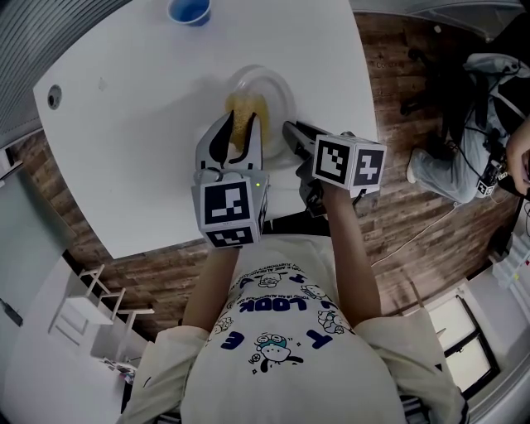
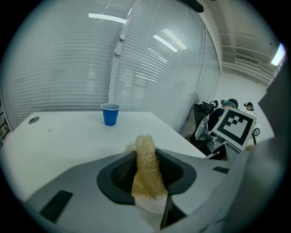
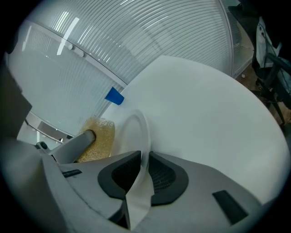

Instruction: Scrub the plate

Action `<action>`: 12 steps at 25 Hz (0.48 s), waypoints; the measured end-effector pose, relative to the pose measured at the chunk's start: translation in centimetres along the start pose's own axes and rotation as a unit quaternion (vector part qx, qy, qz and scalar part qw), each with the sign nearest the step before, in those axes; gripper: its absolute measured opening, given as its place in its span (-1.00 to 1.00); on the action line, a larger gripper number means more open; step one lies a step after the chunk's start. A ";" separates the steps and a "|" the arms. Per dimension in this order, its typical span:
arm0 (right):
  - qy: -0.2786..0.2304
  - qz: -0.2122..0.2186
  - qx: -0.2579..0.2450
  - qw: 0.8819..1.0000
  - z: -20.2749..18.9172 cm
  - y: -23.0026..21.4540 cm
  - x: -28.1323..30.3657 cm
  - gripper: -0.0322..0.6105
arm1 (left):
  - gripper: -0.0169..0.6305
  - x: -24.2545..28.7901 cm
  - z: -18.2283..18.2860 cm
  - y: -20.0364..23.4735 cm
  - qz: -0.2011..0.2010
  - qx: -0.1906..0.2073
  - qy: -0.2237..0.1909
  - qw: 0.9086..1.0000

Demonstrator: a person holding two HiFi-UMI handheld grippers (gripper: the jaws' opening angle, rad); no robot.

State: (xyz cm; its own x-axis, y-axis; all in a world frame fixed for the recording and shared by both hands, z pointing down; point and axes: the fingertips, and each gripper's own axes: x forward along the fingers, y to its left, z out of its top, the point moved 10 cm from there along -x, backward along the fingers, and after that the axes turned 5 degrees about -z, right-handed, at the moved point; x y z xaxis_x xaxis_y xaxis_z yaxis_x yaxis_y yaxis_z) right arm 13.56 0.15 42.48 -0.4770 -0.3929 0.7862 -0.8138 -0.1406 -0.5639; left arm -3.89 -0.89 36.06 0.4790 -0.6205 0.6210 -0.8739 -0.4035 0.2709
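A clear plastic plate [image 1: 267,98] lies on the white table [image 1: 141,149], near its front edge. My left gripper [image 1: 238,137] is shut on a tan mesh scrubber [image 1: 243,120], which rests on the plate's near left part. In the left gripper view the scrubber [image 2: 146,168] stands upright between the dark pads, with the plate's rim just below. My right gripper [image 1: 291,137] is shut on the plate's near right rim. Seen from the right gripper view, the plate [image 3: 134,132] runs edge-on into the jaws of the right gripper [image 3: 142,175], and the scrubber [image 3: 97,141] lies at its left.
A blue cup [image 1: 190,11] stands at the table's far side; it also shows in the left gripper view as a blue cup [image 2: 110,113]. The table ends just right of the plate over a wooden floor [image 1: 414,215]. A person's legs [image 1: 464,157] are at the far right.
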 end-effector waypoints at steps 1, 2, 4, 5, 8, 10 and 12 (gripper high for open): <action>0.000 0.000 0.003 1.000 0.0 0.0 0.0 -0.76 | -0.51 0.0 0.0 0.0 -0.001 0.001 0.000 1.000; -0.001 -0.001 0.005 1.000 0.0 0.0 0.0 -0.77 | -0.51 0.0 0.1 0.0 -0.002 0.002 0.000 1.000; -0.003 -0.002 0.009 1.000 0.0 0.1 -0.1 -0.77 | -0.51 -0.1 0.0 -0.1 -0.006 0.003 0.002 1.000; -0.004 -0.003 0.012 1.000 0.0 0.1 -0.1 -0.77 | -0.51 -0.1 0.0 -0.1 -0.009 0.003 0.004 1.000; -0.008 -0.005 0.018 1.000 -0.1 0.1 -0.2 -0.78 | -0.51 0.0 0.2 -0.4 -0.016 0.011 0.005 1.000; -0.010 -0.008 0.020 1.000 -0.2 0.1 -0.3 -0.78 | -0.51 0.1 0.3 -0.7 -0.024 0.017 0.008 1.000; -0.011 -0.009 0.021 1.000 -0.2 0.1 -0.3 -0.78 | -0.51 0.2 0.3 -0.9 -0.036 0.019 0.015 0.999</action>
State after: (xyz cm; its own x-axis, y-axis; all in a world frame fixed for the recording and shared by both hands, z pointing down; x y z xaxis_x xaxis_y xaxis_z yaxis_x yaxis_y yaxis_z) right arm 13.53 0.48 42.23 -0.4555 -0.4093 0.7905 -0.8067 -0.1858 -0.5610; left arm -3.01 -0.85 35.71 0.5379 -0.5682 0.6227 -0.8329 -0.4723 0.2885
